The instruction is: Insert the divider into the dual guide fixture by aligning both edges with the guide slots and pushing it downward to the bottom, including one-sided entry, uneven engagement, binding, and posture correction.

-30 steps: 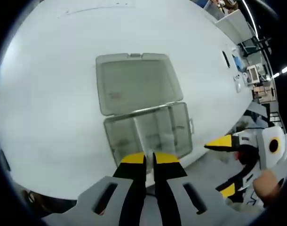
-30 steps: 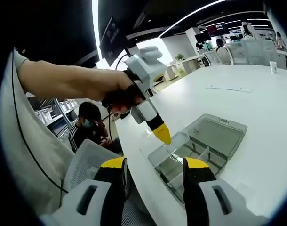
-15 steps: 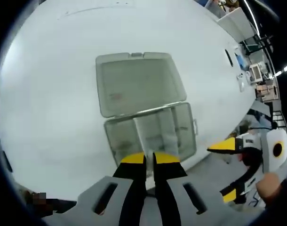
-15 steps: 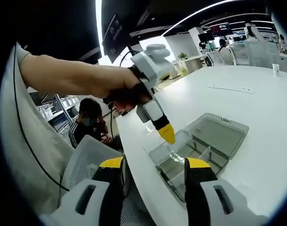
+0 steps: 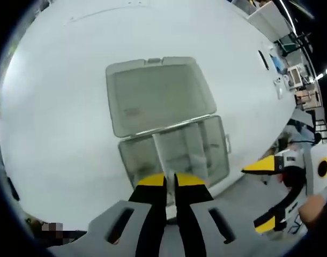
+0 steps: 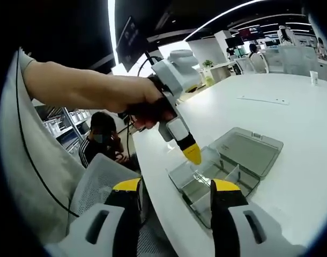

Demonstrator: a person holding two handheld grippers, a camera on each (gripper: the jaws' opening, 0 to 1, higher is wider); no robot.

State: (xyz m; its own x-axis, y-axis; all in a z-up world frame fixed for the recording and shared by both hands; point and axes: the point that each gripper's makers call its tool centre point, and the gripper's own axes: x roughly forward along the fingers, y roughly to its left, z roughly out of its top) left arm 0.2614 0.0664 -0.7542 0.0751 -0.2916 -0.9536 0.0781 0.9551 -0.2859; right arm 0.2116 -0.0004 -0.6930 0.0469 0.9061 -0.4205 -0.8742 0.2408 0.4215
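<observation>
Left gripper view: looks down on a clear plastic box lying on the white tabletop, hinged lid thrown flat open on the far side of the box. Left claw at the box's near edge, yellow tips nearly together, clamped on a thin clear divider standing upright inside the box; cannot tell whether both divider edges sit in the guide slots. Right claw off beyond the box's right end, past the tabletop edge, well apart from the box, yellow tips spread.

Right gripper view: same box near the tabletop's edge, lid open behind it. Left claw, held in a hand, tilted down onto the box's left end, tips together over the divider, seen faintly. Right claw in the foreground, short of the box, jaws wide apart and holding nothing. Seated person in the background to the left of the box.
</observation>
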